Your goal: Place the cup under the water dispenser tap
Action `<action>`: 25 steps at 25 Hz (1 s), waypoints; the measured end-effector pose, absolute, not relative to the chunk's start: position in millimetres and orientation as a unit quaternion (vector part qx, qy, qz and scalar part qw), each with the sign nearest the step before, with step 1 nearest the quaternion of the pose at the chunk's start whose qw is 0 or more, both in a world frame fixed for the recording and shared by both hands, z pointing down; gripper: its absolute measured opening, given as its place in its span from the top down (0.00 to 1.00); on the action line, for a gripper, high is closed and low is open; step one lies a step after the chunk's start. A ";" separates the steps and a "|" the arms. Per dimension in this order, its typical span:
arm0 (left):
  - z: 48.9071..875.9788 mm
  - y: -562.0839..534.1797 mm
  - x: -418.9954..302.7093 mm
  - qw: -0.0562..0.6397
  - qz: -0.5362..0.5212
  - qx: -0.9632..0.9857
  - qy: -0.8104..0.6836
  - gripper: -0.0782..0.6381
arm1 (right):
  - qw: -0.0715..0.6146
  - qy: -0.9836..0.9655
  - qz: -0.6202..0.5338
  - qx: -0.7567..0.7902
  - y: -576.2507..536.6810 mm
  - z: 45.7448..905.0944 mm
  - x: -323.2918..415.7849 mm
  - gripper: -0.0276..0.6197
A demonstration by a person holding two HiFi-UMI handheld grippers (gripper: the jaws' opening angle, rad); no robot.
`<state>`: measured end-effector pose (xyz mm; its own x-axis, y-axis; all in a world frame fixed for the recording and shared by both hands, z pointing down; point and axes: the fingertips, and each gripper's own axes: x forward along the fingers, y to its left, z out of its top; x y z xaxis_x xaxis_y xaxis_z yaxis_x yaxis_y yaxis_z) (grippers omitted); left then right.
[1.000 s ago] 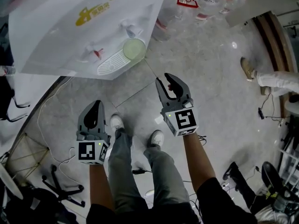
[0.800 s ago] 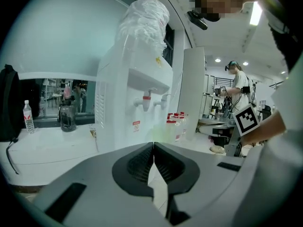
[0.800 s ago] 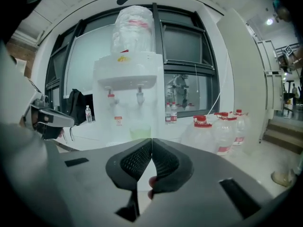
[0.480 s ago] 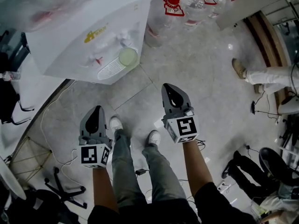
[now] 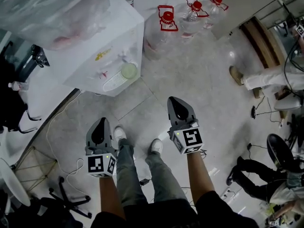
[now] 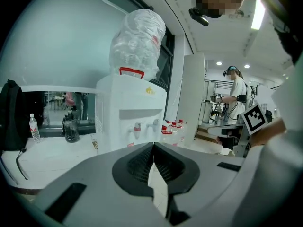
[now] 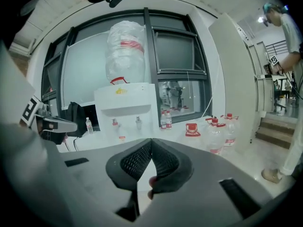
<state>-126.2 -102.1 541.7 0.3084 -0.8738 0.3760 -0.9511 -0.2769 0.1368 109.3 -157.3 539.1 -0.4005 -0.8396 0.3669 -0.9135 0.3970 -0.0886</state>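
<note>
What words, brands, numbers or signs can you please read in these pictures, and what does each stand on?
No text can be read.
Yellow logo on the white box-shaped water dispenser: too blurred.
Red labels on the clear plastic water jugs: too small.
Black-and-white square markers on both gripper cubes: patterns, not words.

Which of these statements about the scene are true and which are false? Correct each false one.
1. The green cup stands on the drip tray of the water dispenser. True.
2. The right gripper holds the cup. False: its jaws are shut on nothing.
3. The left gripper has its jaws shut. True.
4. The red-capped bottles stand on top of the dispenser. False: they stand on the floor beside it.
</note>
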 end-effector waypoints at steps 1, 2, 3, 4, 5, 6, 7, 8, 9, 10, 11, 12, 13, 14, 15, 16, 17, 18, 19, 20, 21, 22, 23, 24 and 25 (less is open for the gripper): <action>535.7 -101.7 -126.0 0.166 0.112 0.791 -0.578 0.87 | 0.136 -0.824 0.140 0.532 -154.5 534.1 109.6 0.93; 529.7 -101.2 -125.8 0.163 0.110 0.792 -0.579 0.87 | 0.135 -0.822 0.143 0.534 -151.8 529.5 110.4 0.93; 523.9 -100.7 -125.3 0.161 0.108 0.792 -0.579 0.87 | 0.131 -0.820 0.146 0.537 -149.3 525.4 111.5 0.93; 518.2 -100.2 -124.4 0.159 0.106 0.792 -0.579 0.87 | 0.127 -0.819 0.147 0.540 -147.0 522.0 112.8 0.93; 512.7 -99.8 -122.8 0.158 0.104 0.793 -0.579 0.87 | 0.123 -0.819 0.145 0.542 -145.0 518.8 114.2 0.93; 507.4 -99.6 -120.7 0.157 0.102 0.794 -0.578 0.87 | 0.122 -0.819 0.142 0.542 -143.2 515.1 115.0 0.93; 502.4 -99.5 -118.6 0.156 0.100 0.796 -0.577 0.87 | 0.124 -0.819 0.143 0.542 -141.1 510.8 114.9 0.93; 497.6 -99.3 -116.7 0.155 0.099 0.797 -0.575 0.87 | 0.126 -0.819 0.144 0.541 -139.2 506.3 114.2 0.93; 492.8 -99.1 -115.4 0.154 0.099 0.799 -0.573 0.87 | 0.128 -0.819 0.145 0.540 -137.8 501.5 113.5 0.93; 487.8 -98.8 -114.4 0.152 0.099 0.799 -0.573 0.87 | 0.128 -0.820 0.144 0.540 -136.7 496.1 112.9 0.93; 482.2 -98.3 -113.6 0.151 0.098 0.799 -0.574 0.87 | 0.127 -0.820 0.143 0.539 -135.7 489.7 112.7 0.93; 476.0 -97.7 -112.5 0.150 0.096 0.799 -0.575 0.87 | 0.125 -0.821 0.141 0.538 -134.4 482.6 112.7 0.93; 469.0 -96.8 -111.1 0.149 0.094 0.799 -0.575 0.87 | 0.125 -0.822 0.139 0.538 -132.7 475.1 113.1 0.93; 461.4 -95.4 -109.6 0.147 0.093 0.799 -0.576 0.87 | 0.126 -0.823 0.135 0.537 -130.6 467.6 113.5 0.93; 453.4 -93.7 -108.1 0.145 0.090 0.799 -0.576 0.87 | 0.127 -0.824 0.132 0.537 -128.5 460.2 113.9 0.93; 445.6 -91.8 -106.7 0.144 0.088 0.800 -0.576 0.87 | 0.127 -0.824 0.129 0.536 -126.6 452.8 114.5 0.93; 438.6 -90.0 -105.6 0.143 0.085 0.800 -0.577 0.87 | 0.127 -0.825 0.126 0.536 -125.1 445.5 114.8 0.93; 432.2 -88.7 -104.9 0.144 0.081 0.799 -0.578 0.87 | 0.127 -0.827 0.123 0.534 -124.2 438.5 114.8 0.93; 426.4 -88.1 -104.3 0.146 0.076 0.798 -0.580 0.87 | 0.126 -0.828 0.121 0.532 -123.8 431.7 114.0 0.93; 420.7 -88.2 -103.4 0.148 0.071 0.797 -0.581 0.87 | 0.125 -0.830 0.120 0.530 -123.6 425.1 112.8 0.93; 415.0 -88.7 -101.7 0.147 0.069 0.798 -0.581 0.87 | 0.122 -0.831 0.121 0.529 -123.2 418.7 111.6 0.93; 409.0 -89.4 -99.5 0.145 0.068 0.799 -0.580 0.87 | 0.118 -0.832 0.122 0.528 -122.5 412.4 110.8 0.93; 402.5 -90.1 -97.0 0.140 0.069 0.800 -0.579 0.87 | 0.115 -0.832 0.123 0.528 -121.5 406.4 110.4 0.93; 395.5 -90.9 -94.4 0.136 0.069 0.802 -0.577 0.87 | 0.115 -0.832 0.123 0.528 -120.2 400.9 110.8 0.93; 388.1 -91.6 -92.0 0.132 0.068 0.805 -0.575 0.87 | 0.119 -0.832 0.124 0.528 -118.4 396.0 111.7 0.93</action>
